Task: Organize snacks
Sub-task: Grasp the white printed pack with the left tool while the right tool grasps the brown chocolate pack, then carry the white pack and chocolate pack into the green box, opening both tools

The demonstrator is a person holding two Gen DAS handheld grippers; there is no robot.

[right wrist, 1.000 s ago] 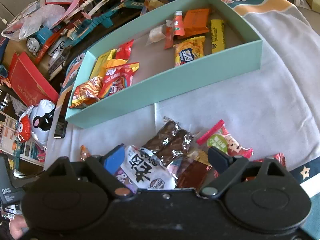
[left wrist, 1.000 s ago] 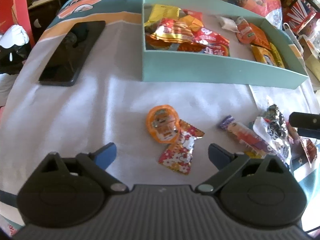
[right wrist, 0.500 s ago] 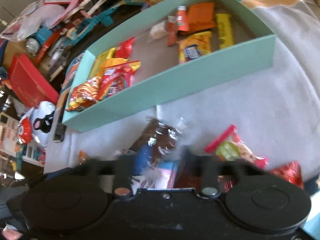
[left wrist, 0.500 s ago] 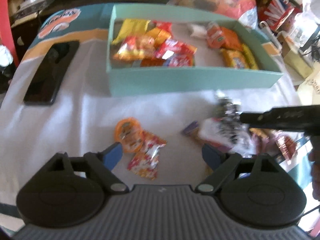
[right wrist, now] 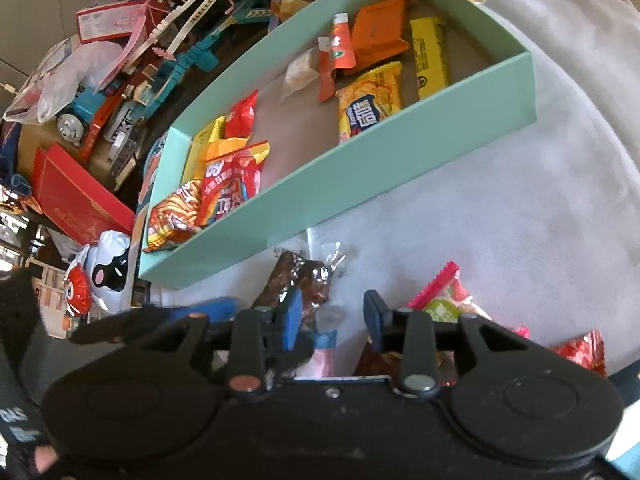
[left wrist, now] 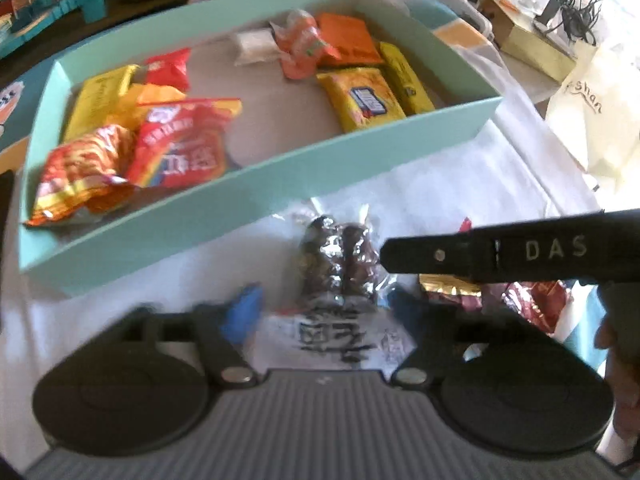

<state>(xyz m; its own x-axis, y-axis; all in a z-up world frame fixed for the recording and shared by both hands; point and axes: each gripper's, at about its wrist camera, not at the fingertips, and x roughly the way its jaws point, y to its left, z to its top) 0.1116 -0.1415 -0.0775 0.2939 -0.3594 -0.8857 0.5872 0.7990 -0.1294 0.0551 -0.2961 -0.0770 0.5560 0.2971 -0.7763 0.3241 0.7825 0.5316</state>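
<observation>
A teal box holds several snack packets on a white cloth. In front of it lies a clear packet of dark brown snacks. Nearer to me is a white packet with black characters. My left gripper straddles the white packet and its jaws are closing; the fingers are blurred and still apart. My right gripper hovers over the brown packet, jaws opening, with only the clear wrapper edge under the gap. It crosses the left wrist view as a black bar.
Loose packets lie to the right: a pink and green one, a red one, gold and red ones. Toys and boxes crowd the space beyond the box. A hand shows at the right edge.
My left gripper has swung right, away from the orange cup and red candy, to over the white packet, with its jaws narrower. My right gripper shut, then partly reopened above the brown packet.
</observation>
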